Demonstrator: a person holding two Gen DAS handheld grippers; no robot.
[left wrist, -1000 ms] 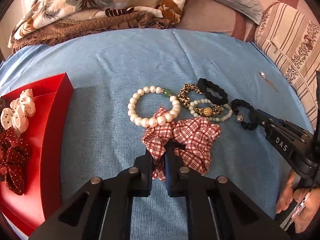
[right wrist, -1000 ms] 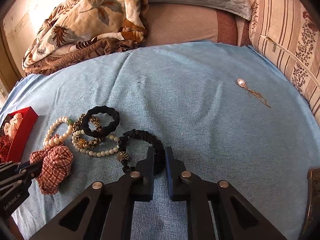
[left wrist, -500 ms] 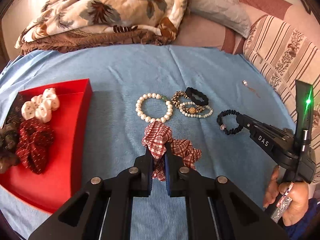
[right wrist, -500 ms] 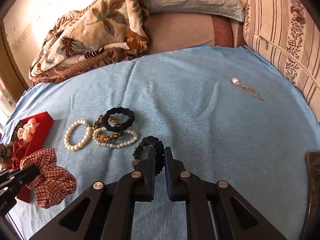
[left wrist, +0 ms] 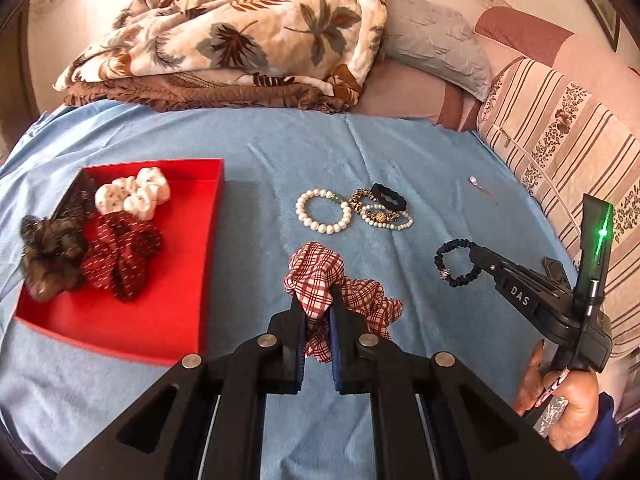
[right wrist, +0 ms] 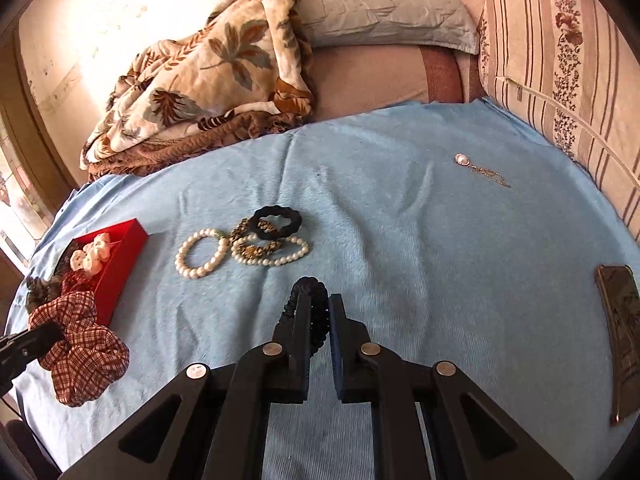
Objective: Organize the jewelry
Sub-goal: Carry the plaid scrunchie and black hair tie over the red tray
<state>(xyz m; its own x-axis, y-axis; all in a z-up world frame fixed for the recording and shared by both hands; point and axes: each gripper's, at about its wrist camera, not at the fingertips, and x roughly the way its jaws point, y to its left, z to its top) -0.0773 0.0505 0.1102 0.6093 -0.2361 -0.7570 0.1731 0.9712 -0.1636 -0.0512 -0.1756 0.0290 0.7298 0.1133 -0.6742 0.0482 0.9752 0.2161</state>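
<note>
My left gripper [left wrist: 318, 300] is shut on a red-and-white checked scrunchie [left wrist: 316, 276], held above the blue cloth to the right of the red tray [left wrist: 188, 296]. My right gripper [right wrist: 318, 304] is shut on a black beaded bracelet [right wrist: 310, 286], also lifted off the cloth; the same black beaded bracelet [left wrist: 456, 264] hangs from the right gripper [left wrist: 476, 256] in the left wrist view. The checked scrunchie [right wrist: 84, 352] shows at lower left in the right wrist view. A pearl bracelet [left wrist: 324, 212], a leopard-print band, a thin pearl strand [left wrist: 386, 218] and a black hair tie [left wrist: 388, 196] lie together on the cloth.
The red tray [right wrist: 124, 256] holds a white scrunchie [left wrist: 134, 196], a dark red one [left wrist: 120, 254] and a brown one [left wrist: 50, 260] over its left rim. A pearl pendant on a chain [right wrist: 478, 168] lies far right. A phone [right wrist: 622, 332] rests at the right edge. Blankets and pillows [left wrist: 224, 48] line the back.
Both grippers have risen and pulled back from the jewelry pile. The checked scrunchie left the cloth beside the pearl bracelet; the black bracelet lifted clear of the pile. More of the red tray shows.
</note>
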